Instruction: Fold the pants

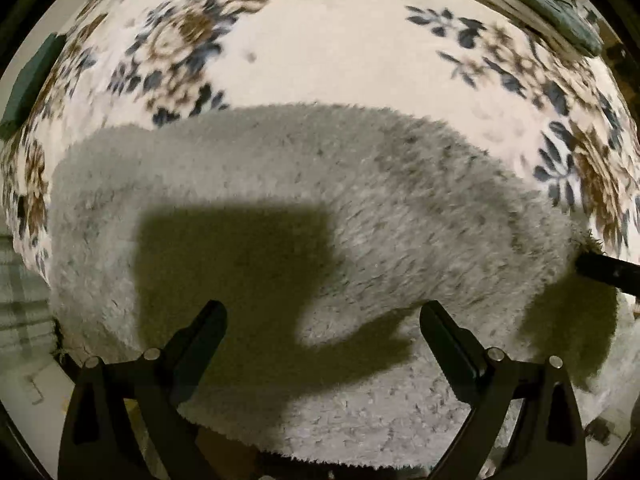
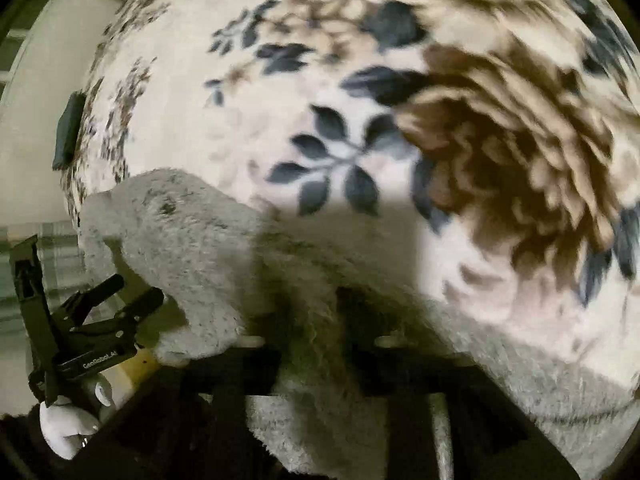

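Here, the grey fleece pants [image 1: 304,200] lie on a cream blanket [image 1: 328,52] printed with blue leaves and brown flowers, and everything else is placed relative to that garment. In the left wrist view the left gripper [image 1: 323,312] hovers over the near part of the pants with its two black fingers spread wide, nothing between them; its blocky shadow falls on the fleece just ahead. At the right end of the pants a dark bar of the other tool pokes in from the frame edge.

In the right wrist view the right gripper [image 2: 308,320] has its fingers pressed together on a bunched fold of the pants [image 2: 192,248], the fleece squeezed up in the narrow gap between them. At the far left end of the pants the left gripper [image 2: 138,290] appears again, fingers apart, held by a hand in a white glove [image 2: 68,428]. White lettering on its body reads roughly "GenRobot.AI", though blur makes the middle letters uncertain. A dark green pad [image 2: 69,132] sits beyond the pants at the blanket's left edge.
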A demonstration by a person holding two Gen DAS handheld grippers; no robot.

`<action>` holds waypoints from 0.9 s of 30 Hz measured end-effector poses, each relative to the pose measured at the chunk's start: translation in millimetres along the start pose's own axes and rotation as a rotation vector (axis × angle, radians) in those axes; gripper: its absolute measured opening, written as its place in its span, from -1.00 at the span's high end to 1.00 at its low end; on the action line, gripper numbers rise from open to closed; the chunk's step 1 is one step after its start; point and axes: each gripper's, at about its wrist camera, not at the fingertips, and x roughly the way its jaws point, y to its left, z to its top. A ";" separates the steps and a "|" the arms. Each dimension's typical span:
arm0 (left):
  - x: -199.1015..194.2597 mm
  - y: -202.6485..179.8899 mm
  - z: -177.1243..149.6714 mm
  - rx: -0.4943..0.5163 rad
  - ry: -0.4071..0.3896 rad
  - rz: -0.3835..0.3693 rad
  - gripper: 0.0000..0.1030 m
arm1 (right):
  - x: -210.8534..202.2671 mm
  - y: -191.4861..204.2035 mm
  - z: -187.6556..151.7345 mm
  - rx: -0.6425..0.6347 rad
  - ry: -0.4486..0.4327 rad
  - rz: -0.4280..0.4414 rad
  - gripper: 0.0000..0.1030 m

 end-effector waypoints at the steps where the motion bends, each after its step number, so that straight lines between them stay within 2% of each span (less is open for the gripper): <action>1: -6.8 6.6 -1.3 -0.009 -0.001 -0.019 -0.92 | -11.3 -12.5 -5.3 0.052 -0.024 0.020 -0.05; 2: -11.2 15.1 -3.9 -0.031 -0.001 -0.039 -0.92 | -29.0 -25.2 -14.8 0.104 -0.066 0.044 -0.09; 4: -22.6 39.4 -15.0 -0.095 -0.006 -0.065 -0.92 | -61.1 -47.1 -44.1 0.195 -0.118 0.038 -0.12; 7: -22.4 103.1 -34.2 -0.223 0.019 -0.033 -0.92 | -72.5 -59.6 -88.0 0.338 -0.138 0.083 -0.12; 9: -17.1 139.1 -42.7 -0.304 0.028 -0.012 -0.92 | -60.9 -60.9 -127.0 0.461 -0.119 0.134 -0.12; 10: -11.6 166.6 -47.2 -0.370 0.041 0.004 -0.92 | -37.7 -28.7 -131.3 0.494 -0.111 0.143 -0.12; 12: -1.7 202.4 -49.5 -0.474 0.037 -0.012 -0.92 | -10.2 -12.9 -161.2 0.588 -0.081 0.182 -0.12; 15: 13.8 234.3 -47.6 -0.589 0.014 -0.049 -0.91 | 39.3 8.8 -189.6 0.701 -0.032 0.299 -0.12; 17: 25.4 252.2 -44.5 -0.658 -0.003 -0.083 -0.62 | 63.5 15.8 -202.9 0.770 -0.041 0.350 -0.12; 18: 27.4 258.2 -43.5 -0.679 -0.019 -0.112 0.06 | 74.5 21.1 -204.0 0.791 -0.049 0.360 -0.12; 19: 27.6 261.5 -42.3 -0.681 -0.027 -0.133 0.44 | 81.4 21.0 -204.5 0.823 -0.065 0.364 -0.12; 20: 24.2 260.3 -39.3 -0.664 -0.043 -0.123 0.48 | 89.0 21.1 -204.1 0.856 -0.085 0.348 -0.12; 21: 20.7 258.4 -39.0 -0.650 -0.060 -0.115 0.62 | 93.5 20.4 -204.7 0.885 -0.100 0.322 -0.12; 22: 13.0 255.1 -37.1 -0.619 -0.088 -0.106 0.66 | 97.5 18.8 -206.5 0.923 -0.124 0.289 0.00; 23: 7.2 253.4 -36.2 -0.600 -0.100 -0.101 0.67 | 98.8 18.1 -208.1 0.947 -0.144 0.276 0.54; 24: 0.4 251.8 -44.6 -0.595 -0.106 -0.103 0.68 | 100.0 17.4 -210.1 0.971 -0.155 0.264 0.80; 27: -14.2 261.6 -57.5 -0.609 -0.116 -0.119 0.69 | 100.4 30.1 -215.9 0.980 -0.136 0.243 0.86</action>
